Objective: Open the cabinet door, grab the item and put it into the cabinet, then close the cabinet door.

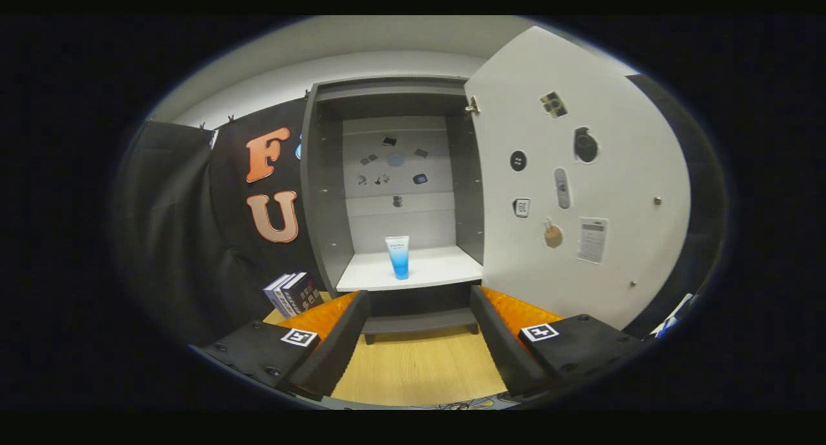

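Note:
A grey cabinet (329, 193) stands ahead of me on a wooden table, its white door (581, 180) swung wide open to the right. A small blue-and-white tube (398, 257) stands upright on the cabinet's white shelf (445, 267), near the shelf's front edge. My gripper (419, 306) is open, its two fingers spread wide with nothing between them. The fingertips sit short of the cabinet's base, and the tube is beyond them, up on the shelf.
The wooden table top (419, 367) lies under the fingers. A couple of books (293, 293) stand left of the cabinet. Stickers dot the door's inner face and the cabinet's back wall (397, 174). Black cloth hangs on the left.

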